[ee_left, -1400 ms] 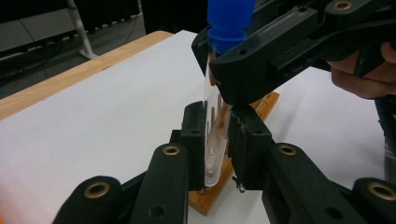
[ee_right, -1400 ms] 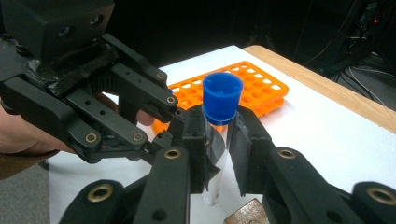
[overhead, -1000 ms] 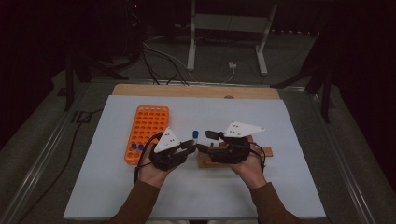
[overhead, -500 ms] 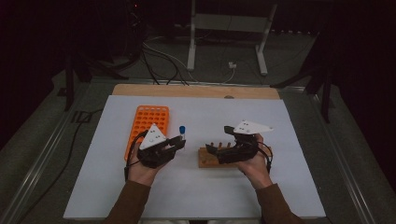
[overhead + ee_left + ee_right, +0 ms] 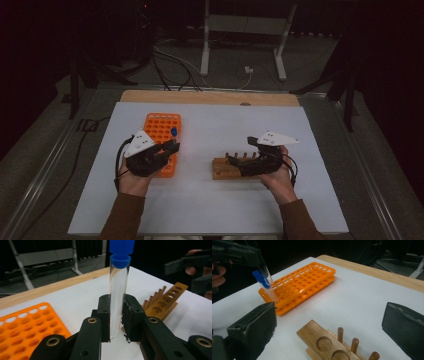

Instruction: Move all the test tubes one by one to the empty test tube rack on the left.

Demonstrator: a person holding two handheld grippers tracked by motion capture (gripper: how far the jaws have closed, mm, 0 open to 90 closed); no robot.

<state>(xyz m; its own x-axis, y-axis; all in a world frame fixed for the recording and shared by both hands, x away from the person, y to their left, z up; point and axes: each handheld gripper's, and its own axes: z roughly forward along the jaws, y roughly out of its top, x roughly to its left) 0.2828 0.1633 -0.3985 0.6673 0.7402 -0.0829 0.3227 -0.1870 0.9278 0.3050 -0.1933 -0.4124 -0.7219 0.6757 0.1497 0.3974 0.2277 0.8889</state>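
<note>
My left gripper [image 5: 117, 315] is shut on a clear test tube with a blue cap [image 5: 118, 290], held upright. In the high view this gripper [image 5: 167, 147] hovers at the near right edge of the orange tube rack [image 5: 159, 125], the tube's blue cap [image 5: 173, 132] sticking up. My right gripper [image 5: 248, 164] stands over the wooden rack [image 5: 225, 170]. Its jaws have just been opening and stand wide, with nothing between the pads [image 5: 257, 325]. Below them lies the wooden rack [image 5: 324, 342] with round holes and pegs.
Blue-capped tubes [image 5: 265, 286] stand in the near corner of the orange rack [image 5: 304, 282]. A white sheet [image 5: 210, 200] covers the table, with a wooden strip [image 5: 210, 97] along its far edge. Cables and a metal stand lie beyond the table.
My left gripper has carried the blue-capped tube leftward, away from the wooden rack and over to the orange rack. The right gripper's jaws have spread apart over the wooden rack.
</note>
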